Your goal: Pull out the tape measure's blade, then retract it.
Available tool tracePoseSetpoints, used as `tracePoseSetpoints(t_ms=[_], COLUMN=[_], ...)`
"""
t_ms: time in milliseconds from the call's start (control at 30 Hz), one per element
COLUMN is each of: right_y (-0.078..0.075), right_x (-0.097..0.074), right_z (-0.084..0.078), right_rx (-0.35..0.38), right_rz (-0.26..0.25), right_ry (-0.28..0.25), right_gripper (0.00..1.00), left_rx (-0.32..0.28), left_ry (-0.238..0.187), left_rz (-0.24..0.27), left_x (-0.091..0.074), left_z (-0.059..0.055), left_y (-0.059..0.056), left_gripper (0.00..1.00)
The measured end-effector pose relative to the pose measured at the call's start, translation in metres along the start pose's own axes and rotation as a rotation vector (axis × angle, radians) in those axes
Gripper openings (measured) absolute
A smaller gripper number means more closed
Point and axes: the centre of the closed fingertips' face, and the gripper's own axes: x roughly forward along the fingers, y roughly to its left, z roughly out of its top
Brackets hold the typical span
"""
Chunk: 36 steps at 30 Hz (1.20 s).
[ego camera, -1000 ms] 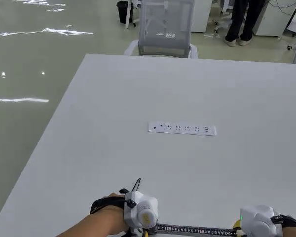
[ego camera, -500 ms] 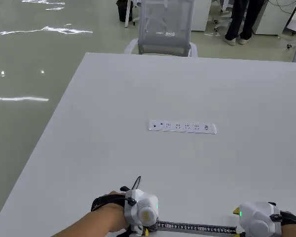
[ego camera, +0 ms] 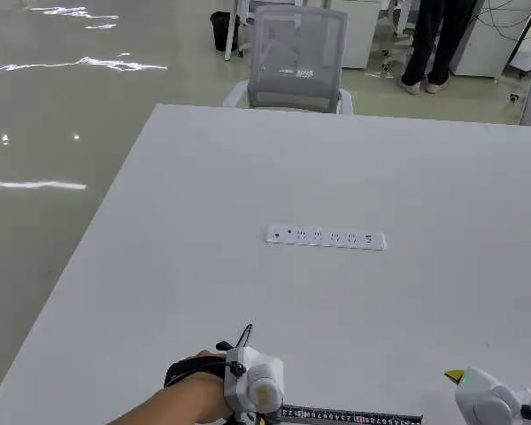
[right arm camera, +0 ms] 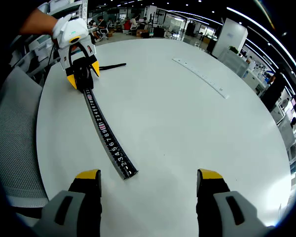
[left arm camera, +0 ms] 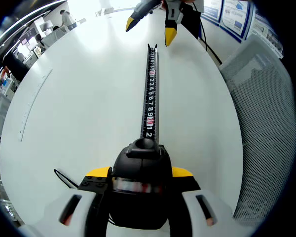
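Note:
My left gripper (left arm camera: pixel 140 197) is shut on the black tape measure case (left arm camera: pixel 142 173), with a jaw on each side of it. The blade (left arm camera: pixel 150 89) lies pulled out flat on the white table (ego camera: pixel 248 177), its numbered face up. In the right gripper view the blade (right arm camera: pixel 106 133) ends just ahead of my right gripper (right arm camera: pixel 148 177), which is open with nothing between its yellow-tipped fingers. The head view has the left gripper (ego camera: pixel 255 403) at the near edge, the blade (ego camera: pixel 350 415) running right, and the right gripper (ego camera: pixel 467 390) a little beyond the blade's end.
A white power strip (ego camera: pixel 326 237) lies mid-table. A grey mesh chair (ego camera: pixel 296 57) stands at the far edge, with a person (ego camera: pixel 434 35) behind it. A thin black cord (ego camera: pixel 243 335) lies by the left gripper. The table's left edge drops to a shiny floor.
My right gripper has let go of the blade's tip and moved off to the right, leaving the blade lying extended. The left gripper has stayed put on the case.

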Motion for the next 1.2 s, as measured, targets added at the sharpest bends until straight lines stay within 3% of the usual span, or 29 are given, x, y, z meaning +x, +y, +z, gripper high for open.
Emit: tracePoseSetpoints(t_ms=[167,233,300,500,667,800,833,933,1000,1200], right_y=[0.007,0.010,0.012,0.013,0.013,0.016,0.011,0.012,0.011,0.014], right_x=[-0.005,-0.006,-0.007,-0.008,-0.016,-0.024,-0.027,-0.034,-0.040,-0.053], right_z=[-0.007,-0.008,-0.009,-0.012,-0.010,-0.006,-0.006,-0.006,-0.006,-0.010], right_rx=[0.015,0.028,0.037,0.075,0.120,0.139,0.143,0.161,0.171,0.224], right_rz=[-0.014,-0.015,-0.022,-0.036,-0.056,-0.077,-0.123,-0.141,-0.160,-0.174], right_ry=[-0.001,-0.009,-0.011,-0.018,-0.047,-0.075,-0.084,-0.115,-0.127,-0.155], right_gripper=[0.84,0.85,0.86,0.92,1.00,1.00,1.00,1.00,1.00,1.00], left_rx=[-0.068,-0.078,-0.133,-0.244,-0.325,-0.440,-0.481,-0.480,-0.531,-0.603], left_ry=[-0.025,-0.063,-0.108,-0.176,-0.222,-0.329,-0.359,-0.370,-0.407,-0.453], left_rz=[0.011,0.001,0.022,0.082,0.122,0.118,0.106,0.185,0.216,0.301], left_x=[0.000,-0.003,-0.008,-0.026,-0.046,-0.068,-0.075,-0.093,-0.106,-0.137], left_z=[-0.003,-0.001,0.001,-0.007,-0.025,-0.034,-0.038,-0.057,-0.066,-0.093], left_y=[0.002,0.000,0.005,0.019,0.020,0.013,0.008,0.008,0.006,-0.002], left_gripper=[0.43,0.55,0.69,0.90,0.99,0.99,0.99,0.99,0.99,0.99])
